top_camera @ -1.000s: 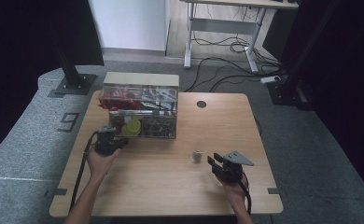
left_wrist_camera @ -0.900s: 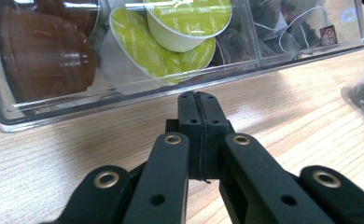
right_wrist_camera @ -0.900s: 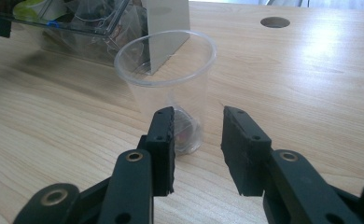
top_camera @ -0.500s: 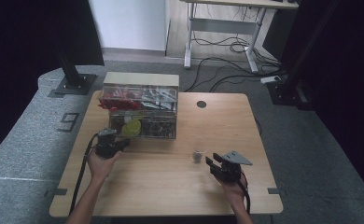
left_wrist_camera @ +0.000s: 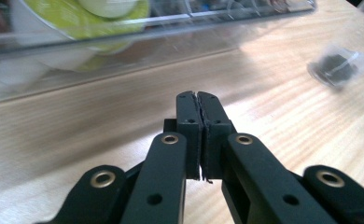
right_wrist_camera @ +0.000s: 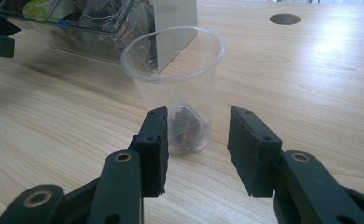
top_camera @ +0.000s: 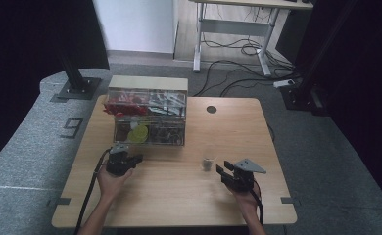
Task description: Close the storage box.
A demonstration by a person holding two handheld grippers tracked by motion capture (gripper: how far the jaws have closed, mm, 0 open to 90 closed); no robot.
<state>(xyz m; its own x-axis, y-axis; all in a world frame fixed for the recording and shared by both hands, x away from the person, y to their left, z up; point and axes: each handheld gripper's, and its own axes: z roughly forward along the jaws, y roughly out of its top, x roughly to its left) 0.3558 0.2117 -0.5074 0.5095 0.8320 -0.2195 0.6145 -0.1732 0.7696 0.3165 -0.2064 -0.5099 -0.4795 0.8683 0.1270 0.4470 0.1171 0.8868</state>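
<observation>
While the left gripper [top_camera: 139, 158] is kept shut and empty far off, the upright clear plastic cup [right_wrist_camera: 178, 84] is found directly ahead of the nearer right gripper [right_wrist_camera: 198, 135], just beyond its parted, recently widened jaws.

The right gripper [right_wrist_camera: 196, 149] points across the wooden table [right_wrist_camera: 311, 88] at a clear plastic cup [right_wrist_camera: 180, 84] standing upright just ahead of it. Its 2 black jaws have just been opening and stand apart, 1 on each side of the cup's base, neither pressing on it. A small dark item [right_wrist_camera: 185, 130] lies in the bottom of the cup. Behind the cup sits a clear plastic bin [right_wrist_camera: 73, 23] with mixed contents, and a round hole [right_wrist_camera: 285, 19] marks the tabletop farther back.
</observation>
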